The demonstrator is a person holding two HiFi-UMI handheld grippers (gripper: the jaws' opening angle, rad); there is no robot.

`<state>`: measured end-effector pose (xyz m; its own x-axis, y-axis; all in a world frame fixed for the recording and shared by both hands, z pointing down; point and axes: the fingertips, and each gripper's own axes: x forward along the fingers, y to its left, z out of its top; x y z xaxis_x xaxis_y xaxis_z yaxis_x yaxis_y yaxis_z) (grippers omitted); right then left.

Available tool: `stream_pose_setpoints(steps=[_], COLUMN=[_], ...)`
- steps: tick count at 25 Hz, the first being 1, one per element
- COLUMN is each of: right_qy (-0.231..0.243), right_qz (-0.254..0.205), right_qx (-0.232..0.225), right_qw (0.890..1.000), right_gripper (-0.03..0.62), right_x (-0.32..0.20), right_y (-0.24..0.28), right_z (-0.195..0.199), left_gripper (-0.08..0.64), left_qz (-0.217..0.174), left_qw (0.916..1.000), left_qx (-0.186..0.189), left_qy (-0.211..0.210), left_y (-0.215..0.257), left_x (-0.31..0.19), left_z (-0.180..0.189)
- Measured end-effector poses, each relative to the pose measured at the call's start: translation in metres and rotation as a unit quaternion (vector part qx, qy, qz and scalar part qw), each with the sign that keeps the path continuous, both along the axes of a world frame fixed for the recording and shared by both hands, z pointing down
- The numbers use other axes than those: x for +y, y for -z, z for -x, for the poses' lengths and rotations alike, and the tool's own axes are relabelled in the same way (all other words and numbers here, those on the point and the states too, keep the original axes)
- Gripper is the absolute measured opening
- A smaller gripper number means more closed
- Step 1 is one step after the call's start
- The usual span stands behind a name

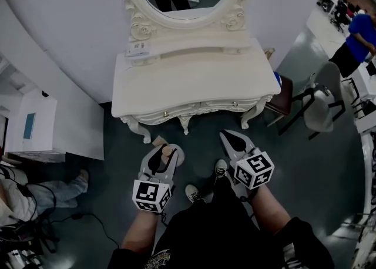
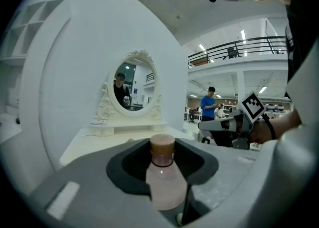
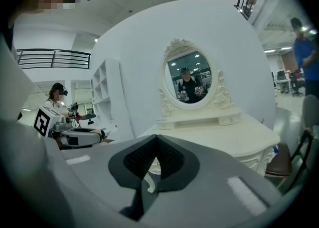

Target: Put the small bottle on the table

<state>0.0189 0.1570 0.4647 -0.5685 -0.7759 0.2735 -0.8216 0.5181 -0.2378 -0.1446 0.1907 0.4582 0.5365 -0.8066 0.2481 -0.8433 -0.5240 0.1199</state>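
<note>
A small pale pink bottle with a brown cap stands upright between the jaws of my left gripper, which is shut on it. In the head view only the bottle's cap shows, held in front of the table and below its front edge. The cream dressing table with its oval mirror lies ahead. My right gripper hangs beside the left one, shut, nothing in it; its jaws meet at the tips.
A small white card box sits at the table's back left on the raised shelf. A brown chair stands at the table's right corner, a grey chair farther right. A white cabinet is at left. People stand around.
</note>
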Motion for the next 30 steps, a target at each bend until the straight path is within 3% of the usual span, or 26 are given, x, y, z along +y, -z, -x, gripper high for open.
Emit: stream_pose_setpoints(steps=[18,30], right_qy=[0.026,0.058], right_qz=[0.006,0.006], right_qx=[-0.009,-0.014], right_qw=[1.000,0.998], right_gripper=[0.028,0.028], right_x=[-0.048,-0.090], right_y=[0.001,0.004], right_z=[-0.016,-0.041], left_gripper=[0.140,0.140], left_qz=[0.002,0.001], left_qw=[0.9997,0.9985], left_qx=[-0.015,-0.016], left_qy=[0.018,0.052], left_y=[0.009,0.015], left_x=[-0.036,-0.067], left_z=[-0.022,-0.051])
